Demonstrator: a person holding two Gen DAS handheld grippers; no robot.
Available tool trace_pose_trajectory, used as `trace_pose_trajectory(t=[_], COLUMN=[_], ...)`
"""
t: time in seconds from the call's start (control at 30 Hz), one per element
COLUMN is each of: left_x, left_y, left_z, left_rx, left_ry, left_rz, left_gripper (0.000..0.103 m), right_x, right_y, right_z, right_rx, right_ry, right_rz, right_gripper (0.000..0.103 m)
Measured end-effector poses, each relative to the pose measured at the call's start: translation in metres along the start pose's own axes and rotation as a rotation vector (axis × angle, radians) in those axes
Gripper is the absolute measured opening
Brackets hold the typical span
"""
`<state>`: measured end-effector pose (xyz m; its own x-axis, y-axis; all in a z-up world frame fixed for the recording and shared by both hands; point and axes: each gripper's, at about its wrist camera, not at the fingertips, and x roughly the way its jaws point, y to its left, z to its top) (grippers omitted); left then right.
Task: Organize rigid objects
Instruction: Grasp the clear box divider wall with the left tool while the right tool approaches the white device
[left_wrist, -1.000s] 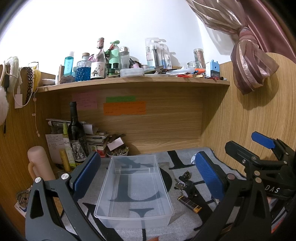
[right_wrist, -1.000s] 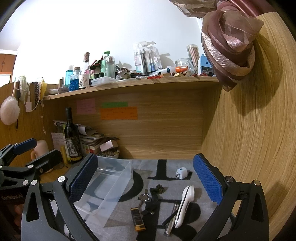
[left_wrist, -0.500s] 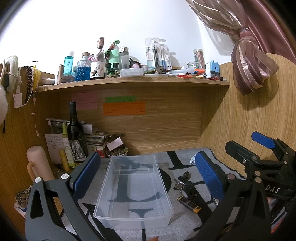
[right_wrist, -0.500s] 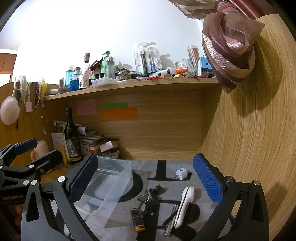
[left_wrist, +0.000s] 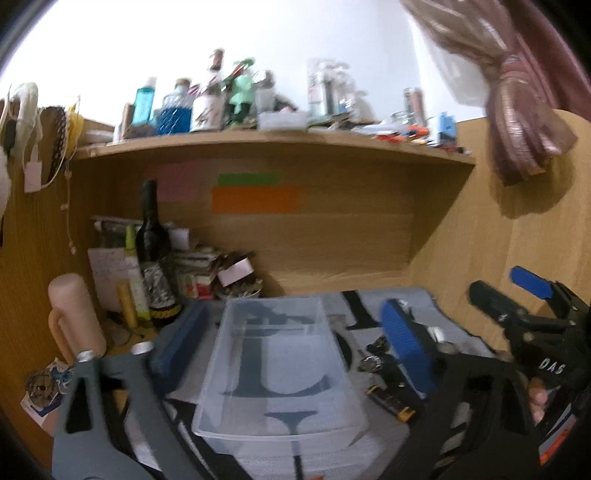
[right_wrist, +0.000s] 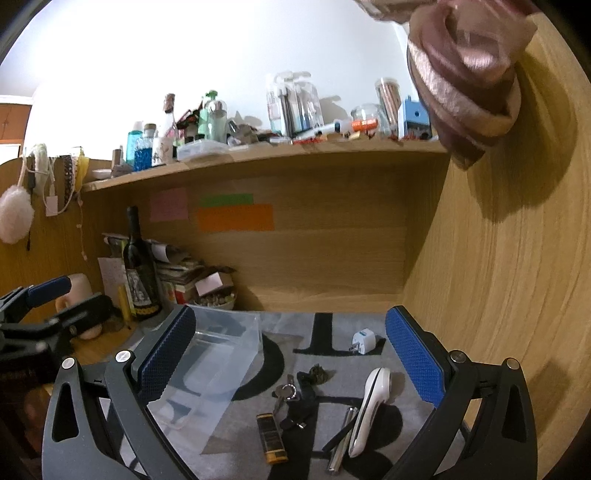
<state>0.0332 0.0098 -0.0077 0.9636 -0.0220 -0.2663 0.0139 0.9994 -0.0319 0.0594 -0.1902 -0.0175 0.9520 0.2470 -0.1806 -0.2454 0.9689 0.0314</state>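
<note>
The left tool (left_wrist: 291, 339) is closing its jaws around the empty clear bin (left_wrist: 280, 365), pads not yet touching. The right tool (right_wrist: 291, 358) is hanging spread; keys (right_wrist: 291, 391) and lighter (right_wrist: 271, 437) are lying at 6 o'clock on the tabletop (right_wrist: 373, 354).

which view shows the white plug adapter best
The right wrist view: the white plug adapter lies in plain sight on the grey mat, prongs visible, sharp and unobstructed. In the left wrist view it is blurred and almost wholly hidden behind the left hand-held gripper's blue pad.
</note>
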Motion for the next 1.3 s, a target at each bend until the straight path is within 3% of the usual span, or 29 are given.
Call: trace_pose_trajectory(t=[0.33,0.63,0.8,0.9,1.13,1.3], left_x=[0.052,0.120,0.146,0.153,0.167,0.168], left_y=[0.058,0.097,0.106,0.106,0.110,0.106], left_z=[-0.013,-0.034,-0.046,-0.050,-0.059,-0.063], left_rx=[-0.021,-0.041,-0.051,-0.044,-0.060,-0.034], left_ry=[0.170,0.456,0.562,0.597,0.668,0.669], left_rz=[0.073,0.025,-0.023,-0.037,-0.127,-0.143], left_gripper=[0.073,0.042,0.035,0.033,0.013,0.011], right_x=[0.041,0.076,0.089,0.092,0.096,0.107], right_y=[-0.023,-0.045,-0.055,-0.062,-0.078,-0.085], right_z=[-0.013,-0.037,-0.052,-0.060,-0.075,-0.081], right_rx=[0.019,0.025,0.034,0.040,0.106,0.132], right_ry=[0.132,0.300,0.395,0.437,0.528,0.594], right_rz=[-0.041,-0.117,-0.168,-0.202,-0.240,-0.266], right_gripper=[0.077,0.058,0.052,0.051,0.049,0.048])
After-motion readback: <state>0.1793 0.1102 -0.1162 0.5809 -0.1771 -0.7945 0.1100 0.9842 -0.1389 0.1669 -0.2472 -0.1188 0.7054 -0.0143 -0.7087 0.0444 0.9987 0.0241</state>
